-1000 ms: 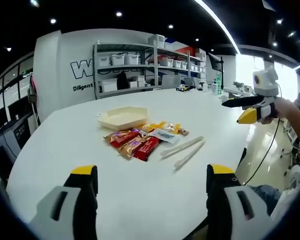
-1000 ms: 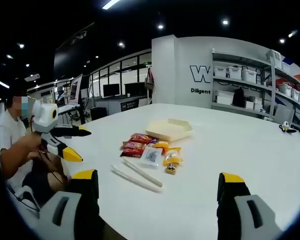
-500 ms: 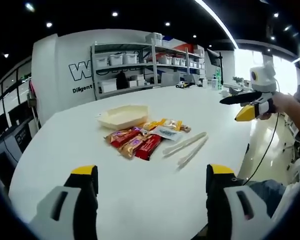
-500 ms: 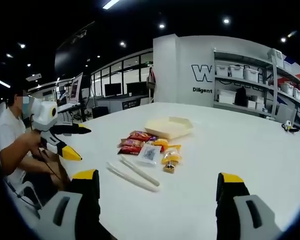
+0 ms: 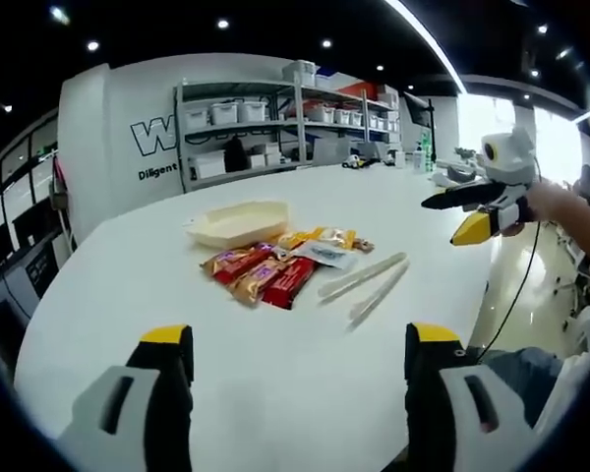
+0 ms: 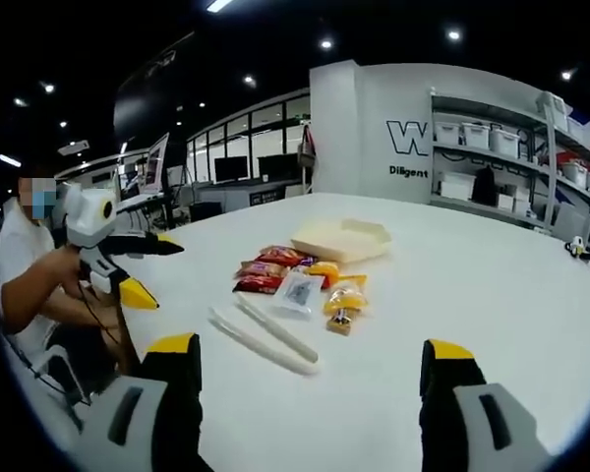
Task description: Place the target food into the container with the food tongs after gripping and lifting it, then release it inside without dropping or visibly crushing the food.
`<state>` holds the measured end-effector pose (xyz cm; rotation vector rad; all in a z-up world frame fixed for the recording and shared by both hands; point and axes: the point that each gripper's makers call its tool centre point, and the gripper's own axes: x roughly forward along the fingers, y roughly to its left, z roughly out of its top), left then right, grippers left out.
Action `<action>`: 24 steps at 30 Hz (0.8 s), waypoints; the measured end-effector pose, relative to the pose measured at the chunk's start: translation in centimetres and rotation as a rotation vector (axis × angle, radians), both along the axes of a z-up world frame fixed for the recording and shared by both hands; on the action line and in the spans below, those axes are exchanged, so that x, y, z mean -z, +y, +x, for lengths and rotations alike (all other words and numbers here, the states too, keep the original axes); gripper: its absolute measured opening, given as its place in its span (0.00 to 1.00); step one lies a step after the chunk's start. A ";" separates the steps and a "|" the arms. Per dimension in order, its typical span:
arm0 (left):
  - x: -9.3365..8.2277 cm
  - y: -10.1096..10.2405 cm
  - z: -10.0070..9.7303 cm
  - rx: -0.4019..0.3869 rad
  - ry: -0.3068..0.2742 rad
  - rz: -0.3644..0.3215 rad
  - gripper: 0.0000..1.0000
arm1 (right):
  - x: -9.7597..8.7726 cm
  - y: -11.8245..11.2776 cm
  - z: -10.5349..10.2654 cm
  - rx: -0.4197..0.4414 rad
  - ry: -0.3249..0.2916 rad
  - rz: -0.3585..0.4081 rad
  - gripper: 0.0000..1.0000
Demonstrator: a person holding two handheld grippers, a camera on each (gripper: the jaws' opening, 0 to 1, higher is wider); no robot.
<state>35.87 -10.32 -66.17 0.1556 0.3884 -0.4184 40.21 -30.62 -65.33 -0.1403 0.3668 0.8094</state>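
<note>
Past the left gripper, the snack packets overlap, their printing too small to read. The wall lettering is cut off by the shelving unit. The shelf bins' contents cannot be told beyond the right gripper.

We see a shallow cream-coloured angular container lying open on the white surface. Just beside it sits a cluster of wrapped snack packets in red, brown, orange and white, some overlapping. Next to the packets lie pale translucent plastic food tongs, flat, their two arms slightly spread.
</note>
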 end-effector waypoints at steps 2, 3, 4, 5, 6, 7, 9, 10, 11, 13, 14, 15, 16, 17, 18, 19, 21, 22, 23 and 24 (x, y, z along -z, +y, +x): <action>0.0 0.0 0.0 0.005 -0.002 -0.002 0.88 | 0.5 0.4 0.1 -0.020 0.000 -0.006 0.90; -0.1 0.0 0.0 0.006 -0.002 -0.003 0.88 | 0.7 0.6 0.1 -0.029 0.000 -0.008 0.89; -0.1 0.0 0.0 0.006 -0.002 -0.003 0.88 | 0.8 0.7 0.1 -0.032 0.001 -0.008 0.88; -0.2 0.1 0.0 0.005 -0.005 -0.005 0.88 | 1.1 1.1 0.1 -0.048 0.002 -0.008 0.87; -0.2 0.1 0.0 0.005 -0.007 -0.005 0.88 | 1.2 1.3 0.1 -0.055 0.000 -0.009 0.86; -0.3 0.2 0.1 0.004 -0.010 -0.007 0.88 | 1.4 1.5 0.1 -0.068 -0.004 -0.016 0.85; -0.3 0.2 0.0 0.007 -0.009 -0.009 0.87 | 1.7 1.8 0.1 -0.076 -0.009 -0.025 0.83; -0.2 0.1 -0.1 0.010 -0.007 -0.010 0.87 | 1.8 2.0 0.2 -0.081 -0.008 -0.021 0.83; -0.2 0.1 -0.1 0.011 -0.006 -0.009 0.87 | 1.8 2.1 0.2 -0.086 -0.005 -0.015 0.82; 0.1 0.1 -0.2 0.014 0.000 -0.005 0.87 | 2.3 2.3 0.3 -0.095 0.006 -0.009 0.79; 0.2 0.0 -0.3 0.017 0.002 -0.003 0.87 | 2.5 2.4 0.3 -0.099 0.009 -0.011 0.78; 0.3 0.0 -0.3 0.020 0.004 -0.003 0.87 | 2.7 2.5 0.3 -0.105 0.009 -0.016 0.77; 0.3 -0.1 -0.3 0.022 0.004 -0.003 0.87 | 2.7 2.5 0.3 -0.107 0.008 -0.016 0.76; 0.4 -0.2 -0.4 0.025 0.004 -0.003 0.87 | 2.9 2.6 0.3 -0.115 0.007 -0.015 0.74; 0.4 -0.2 -0.4 0.027 0.006 -0.004 0.87 | 3.0 2.7 0.3 -0.122 0.011 -0.017 0.73; 0.4 -0.3 -0.4 0.029 0.006 -0.004 0.86 | 3.1 2.7 0.3 -0.124 0.011 -0.018 0.71; 0.4 -0.4 -0.4 0.031 0.005 -0.004 0.87 | 3.3 2.8 0.4 -0.135 0.010 -0.025 0.70; 0.4 -0.5 -0.4 0.033 0.005 -0.006 0.86 | 3.6 2.9 0.4 -0.144 0.021 -0.029 0.68; 0.4 -0.5 -0.4 0.035 0.007 -0.005 0.86 | 3.6 2.9 0.4 -0.147 0.021 -0.028 0.66; 0.4 -0.6 -0.4 0.036 0.006 -0.005 0.86 | 3.7 2.9 0.4 -0.150 0.021 -0.028 0.65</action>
